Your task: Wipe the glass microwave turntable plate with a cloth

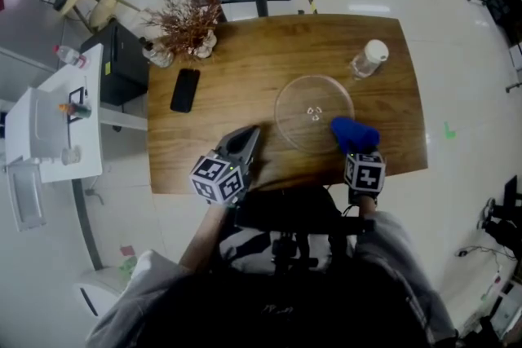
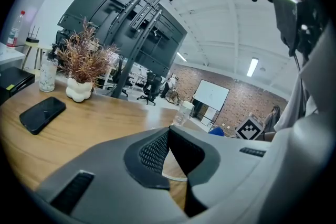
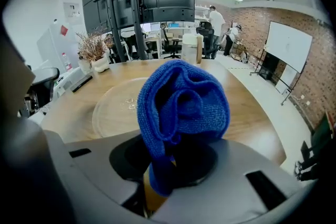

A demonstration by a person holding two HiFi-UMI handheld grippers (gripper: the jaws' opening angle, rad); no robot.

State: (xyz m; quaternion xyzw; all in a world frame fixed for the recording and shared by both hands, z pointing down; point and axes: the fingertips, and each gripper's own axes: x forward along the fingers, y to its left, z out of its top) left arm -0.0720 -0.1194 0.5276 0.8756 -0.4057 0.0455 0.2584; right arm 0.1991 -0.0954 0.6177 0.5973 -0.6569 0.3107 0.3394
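Cloth (image 3: 181, 107) upright in right gripper (image 3: 170, 162) fingers, plate (image 1: 314, 112) flat, left gripper (image 2: 169, 144) fingers clenched

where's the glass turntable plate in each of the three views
Head view: glass plate right of centre on the table, touching the blue cloth.
Left gripper view: a sliver low centre, between the jaws.
Right gripper view: left of centre, partly behind the cloth.
Shared landmark: the dried plant, beyond the plate everywhere.
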